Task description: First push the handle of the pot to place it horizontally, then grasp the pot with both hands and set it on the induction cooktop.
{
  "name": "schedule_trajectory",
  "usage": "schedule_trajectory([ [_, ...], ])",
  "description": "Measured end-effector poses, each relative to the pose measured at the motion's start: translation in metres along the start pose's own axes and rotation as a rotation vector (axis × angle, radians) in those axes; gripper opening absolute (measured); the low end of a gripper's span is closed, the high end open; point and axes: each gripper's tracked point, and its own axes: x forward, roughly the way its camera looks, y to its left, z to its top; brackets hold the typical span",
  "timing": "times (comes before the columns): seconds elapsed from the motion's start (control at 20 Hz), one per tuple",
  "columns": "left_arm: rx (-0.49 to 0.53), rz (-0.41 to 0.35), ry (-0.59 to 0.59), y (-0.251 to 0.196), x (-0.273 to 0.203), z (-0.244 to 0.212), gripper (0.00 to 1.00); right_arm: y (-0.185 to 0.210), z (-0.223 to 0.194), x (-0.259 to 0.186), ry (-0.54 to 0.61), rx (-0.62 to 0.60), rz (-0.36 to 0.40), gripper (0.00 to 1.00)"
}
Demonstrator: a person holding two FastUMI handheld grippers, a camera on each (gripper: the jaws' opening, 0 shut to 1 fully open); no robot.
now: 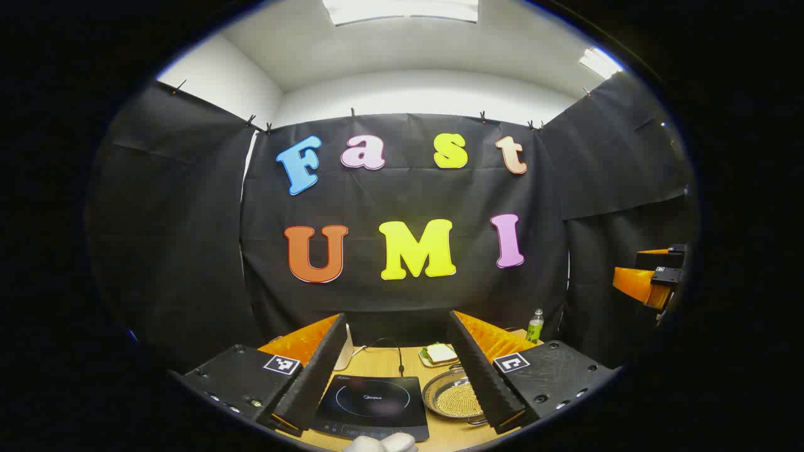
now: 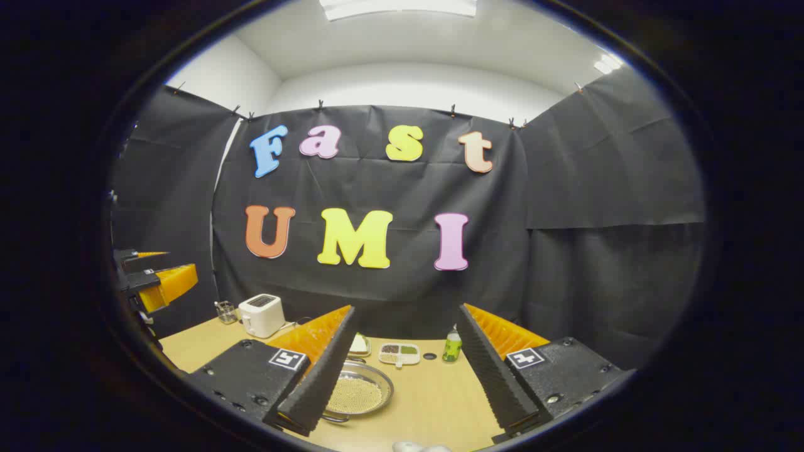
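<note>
Both grippers hang high above the table with their fingers spread wide and nothing between them, so the judgement is that the first step, pushing the handle level, has not begun.

In the left gripper view, the left gripper [image 1: 397,376] frames the induction cooktop [image 1: 374,405] between its fingers, nearer the left one. The pot [image 1: 455,397], a shallow metal pan full of small pale beads, lies just beside the cooktop and passes partly behind the right finger.

In the right gripper view, the right gripper [image 2: 408,376] has the pot [image 2: 357,392] ahead and half hidden by its left finger, a handle loop showing at the near rim. A divided dish [image 2: 399,353] and a green bottle [image 2: 451,345] stand farther off between the fingers; a toaster [image 2: 262,315] sits beyond the left finger.

The next move likely calls for lowering one gripper to the handle.
</note>
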Motion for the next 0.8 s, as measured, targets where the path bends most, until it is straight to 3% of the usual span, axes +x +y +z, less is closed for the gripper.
schedule_trajectory([
  [0.05, -0.002, 0.001, -0.001, 0.001, 0.000, 0.000, 0.96, 0.000, 0.001, 0.001, 0.000, 0.007, 0.004, 1.00],
  [0.3, 0.011, 0.002, -0.006, 0.002, -0.001, 0.002, 0.96, 0.000, 0.001, 0.000, 0.003, 0.078, 0.014, 0.96],
  [0.35, 0.015, 0.001, -0.007, 0.001, -0.002, 0.002, 1.00, -0.001, 0.001, 0.001, 0.005, 0.075, 0.011, 0.96],
  [0.4, 0.016, 0.001, -0.007, 0.001, -0.002, 0.002, 0.96, -0.002, 0.000, 0.001, 0.008, 0.072, 0.010, 1.00],
  [0.45, 0.015, 0.000, -0.007, 0.001, -0.002, 0.002, 0.96, -0.001, -0.001, 0.001, 0.013, 0.071, 0.011, 0.96],
  [0.8, 0.014, 0.005, -0.002, 0.003, -0.002, 0.000, 0.96, 0.002, -0.005, -0.001, 0.032, 0.058, 0.026, 0.96],
])
